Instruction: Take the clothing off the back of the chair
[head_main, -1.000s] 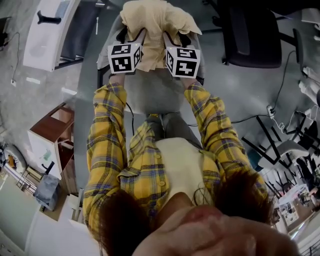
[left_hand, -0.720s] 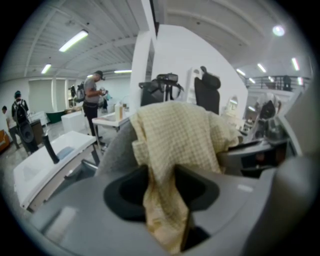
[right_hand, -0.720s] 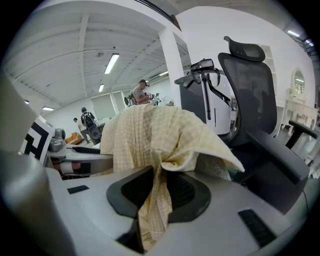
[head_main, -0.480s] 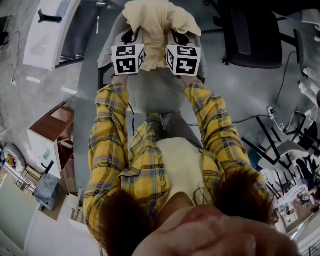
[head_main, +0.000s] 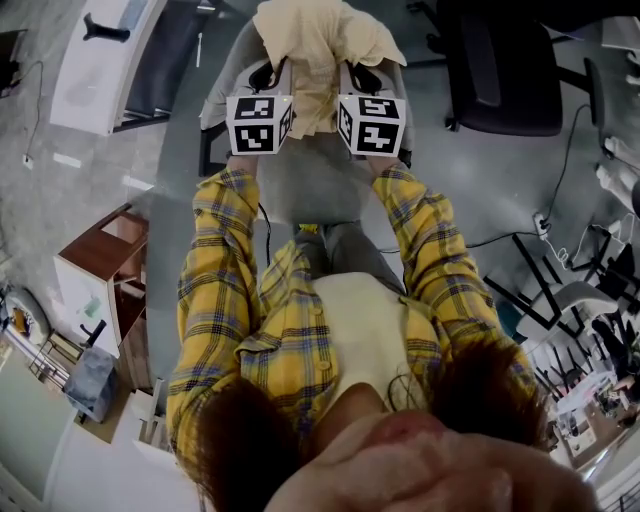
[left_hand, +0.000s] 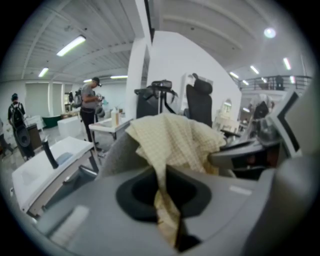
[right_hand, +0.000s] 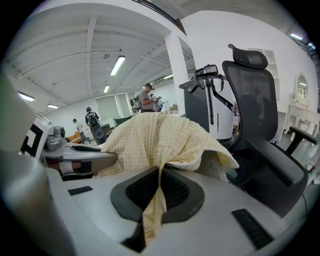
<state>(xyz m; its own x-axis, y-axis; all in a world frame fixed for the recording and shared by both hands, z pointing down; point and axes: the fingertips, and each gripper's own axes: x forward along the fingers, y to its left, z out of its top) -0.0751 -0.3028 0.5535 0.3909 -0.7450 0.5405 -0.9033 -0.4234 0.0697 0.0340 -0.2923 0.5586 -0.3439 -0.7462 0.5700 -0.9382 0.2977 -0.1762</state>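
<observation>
So the room is a big open workshop kind of place: grey concrete floor (head_main: 80, 200), a white desk (head_main: 100, 70) off to the upper left, a wooden cabinet (head_main: 105, 260) on the left side, a black office chair (head_main: 510, 80) upper right, and cables (head_main: 500, 238) trailing across the floor on the right.

The clothing (head_main: 315, 40) is pale yellow with a fine check. It's draped over the top edge of the grey chair (head_main: 310, 185)'s back and hangs down both sides.

The left hand-held gripper (head_main: 268, 75) has just been closing its jaws, and they're pinched on a fold of the clothing. The right hand-held gripper (head_main: 358, 75) is clamped tight on another fold just beside it. The yellow plaid sleeves (head_main: 215, 260) reach out over the seat.

The head view only gives you the marker cubes and the fabric from above. The two gripper views actually show the cloth squeezed between the dark pads (left_hand: 140, 192), plus stuff the head view misses: ceiling strip lights (left_hand: 70, 45), a white column (left_hand: 150, 65), people (left_hand: 90, 107) standing in the background, and a black mesh chair with a headrest (right_hand: 255, 100) behind the clothing.
</observation>
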